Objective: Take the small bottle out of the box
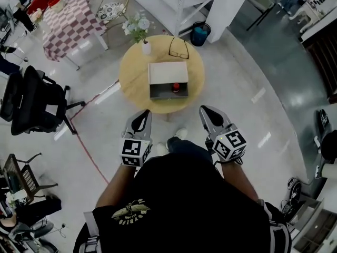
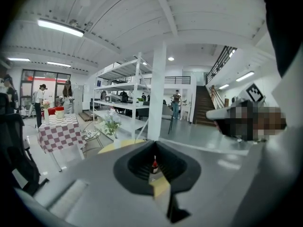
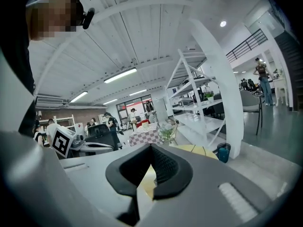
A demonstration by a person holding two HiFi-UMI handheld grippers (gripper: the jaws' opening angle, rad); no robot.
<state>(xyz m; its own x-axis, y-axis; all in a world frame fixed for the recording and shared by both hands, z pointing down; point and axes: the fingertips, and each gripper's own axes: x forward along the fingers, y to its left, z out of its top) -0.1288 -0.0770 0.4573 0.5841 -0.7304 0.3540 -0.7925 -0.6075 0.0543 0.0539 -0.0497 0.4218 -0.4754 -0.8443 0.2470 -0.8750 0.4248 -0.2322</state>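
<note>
Grippers sit low in the head view, both short of the round wooden table (image 1: pixel 132 75) at upper centre. On it an open grey box (image 1: pixel 158 95) with a white lid holds the small red-capped bottle (image 1: pixel 176 87) in its right part. The left gripper (image 1: pixel 141 116) and the right gripper (image 1: pixel 206 113) each have fingers closed together on nothing, well apart from the box. Black-framed glasses (image 1: pixel 178 49) lie above the box in the frame.

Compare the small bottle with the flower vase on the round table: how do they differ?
The small bottle sits inside the box; the flower vase stands on the bare round table near its far edge. The small bottle has a red top; the flower vase is white and holds flowers. Both stand upright on that table.
</note>
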